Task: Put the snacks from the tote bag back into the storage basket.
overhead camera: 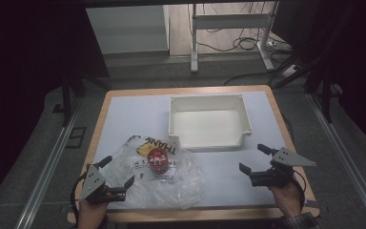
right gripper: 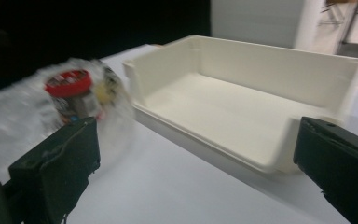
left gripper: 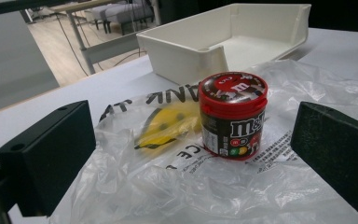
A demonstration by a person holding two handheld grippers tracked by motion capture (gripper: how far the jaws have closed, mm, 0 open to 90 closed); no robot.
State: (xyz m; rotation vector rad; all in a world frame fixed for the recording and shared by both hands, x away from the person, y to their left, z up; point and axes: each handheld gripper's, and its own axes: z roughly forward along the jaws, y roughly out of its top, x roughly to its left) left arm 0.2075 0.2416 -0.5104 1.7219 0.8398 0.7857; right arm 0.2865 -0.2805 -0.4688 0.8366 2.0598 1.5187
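A red-lidded candy jar (overhead camera: 157,160) (left gripper: 232,115) (right gripper: 70,95) stands upright on a clear plastic bag (overhead camera: 158,175) (left gripper: 205,177) printed with a yellow smiley and black letters. My left gripper (overhead camera: 119,172) (left gripper: 191,168) is open at the table's front left, its jaws spread at the bag's near edge with the jar beyond them. My right gripper (overhead camera: 255,157) (right gripper: 196,163) is open at the front right, facing a white open-fronted bin (overhead camera: 209,121) (left gripper: 223,39) (right gripper: 247,105). Nothing is between either pair of jaws.
The white table top (overhead camera: 124,114) has a wooden rim. Beyond it stand a white table frame (overhead camera: 228,33) and cables on the floor. Metal rails (overhead camera: 47,162) run along both sides of the table.
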